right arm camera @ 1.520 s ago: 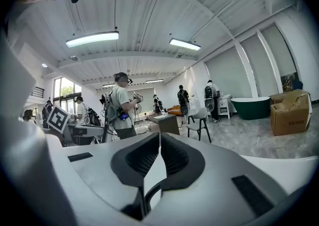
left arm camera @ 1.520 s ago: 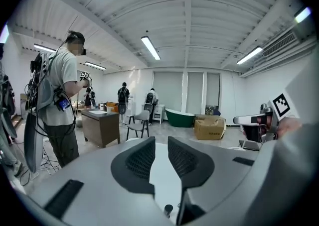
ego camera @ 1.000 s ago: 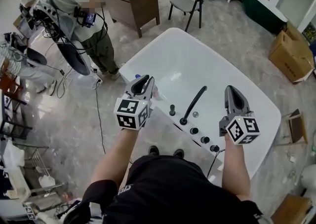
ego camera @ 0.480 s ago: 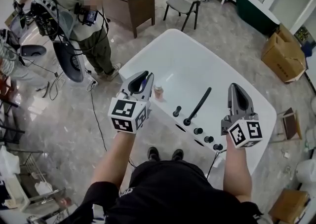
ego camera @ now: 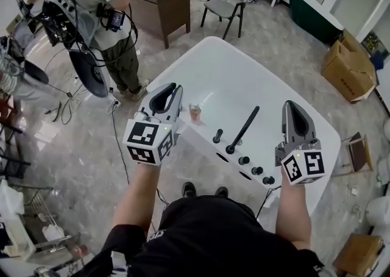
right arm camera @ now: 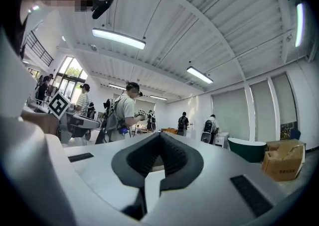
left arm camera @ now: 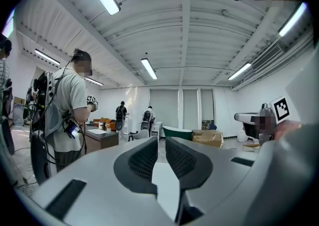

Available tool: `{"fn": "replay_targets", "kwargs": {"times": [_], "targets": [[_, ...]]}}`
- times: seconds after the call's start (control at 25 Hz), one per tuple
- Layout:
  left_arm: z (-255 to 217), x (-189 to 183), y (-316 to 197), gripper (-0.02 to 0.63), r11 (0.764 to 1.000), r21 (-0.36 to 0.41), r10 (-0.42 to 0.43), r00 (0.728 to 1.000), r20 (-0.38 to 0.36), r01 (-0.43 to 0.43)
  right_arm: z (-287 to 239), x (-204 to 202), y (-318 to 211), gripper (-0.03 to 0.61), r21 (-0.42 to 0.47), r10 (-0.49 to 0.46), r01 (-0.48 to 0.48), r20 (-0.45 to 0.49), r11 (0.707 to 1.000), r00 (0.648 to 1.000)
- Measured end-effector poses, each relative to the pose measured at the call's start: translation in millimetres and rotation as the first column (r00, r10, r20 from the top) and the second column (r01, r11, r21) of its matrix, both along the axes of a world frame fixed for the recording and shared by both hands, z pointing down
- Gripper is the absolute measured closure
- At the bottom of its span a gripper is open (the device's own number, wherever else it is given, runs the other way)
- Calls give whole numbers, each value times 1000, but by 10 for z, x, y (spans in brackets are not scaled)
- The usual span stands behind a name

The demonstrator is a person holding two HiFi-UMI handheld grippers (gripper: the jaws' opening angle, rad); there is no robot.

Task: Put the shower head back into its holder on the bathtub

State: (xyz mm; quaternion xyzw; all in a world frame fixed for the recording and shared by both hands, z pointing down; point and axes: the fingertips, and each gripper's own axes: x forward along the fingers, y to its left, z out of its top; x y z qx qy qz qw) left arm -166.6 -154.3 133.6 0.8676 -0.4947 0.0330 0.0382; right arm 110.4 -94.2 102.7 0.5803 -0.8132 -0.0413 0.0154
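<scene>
From your head: the shower head [ego camera: 245,127] leans on the bathtub's [ego camera: 201,62] near rim, between your left tongs [ego camera: 175,91] and right tongs [ego camera: 290,107]. Left gripper view: tongs all but pressed together, empty. Right gripper view: tongs pressed together, empty.

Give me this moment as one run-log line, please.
left gripper: shut, empty | right gripper: shut, empty | shower head: standing in its holder on bathtub rim, untouched | task: looks done
</scene>
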Motion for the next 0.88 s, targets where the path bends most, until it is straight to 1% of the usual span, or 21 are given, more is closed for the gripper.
{"fn": "replay_targets", "kwargs": {"times": [0.16, 0.28, 0.56, 0.88], "targets": [[52, 55, -16, 557, 999, -19, -39, 999, 11, 39, 48, 54, -40, 568, -20, -37, 37, 9, 999, 999], [76, 159, -75, 560, 999, -18, -51, 998, 38, 51, 78, 163, -108, 568, -40, -26, 28, 47, 999, 999], [255, 530, -46, 565, 998, -48, -28, 998, 57, 31, 246, 405, -162, 568, -65, -23, 27, 73, 998, 997], [259, 717, 0, 565, 998, -56, -10, 998, 63, 13, 304, 528, -129, 568, -77, -30, 37, 91, 996, 995]]}}
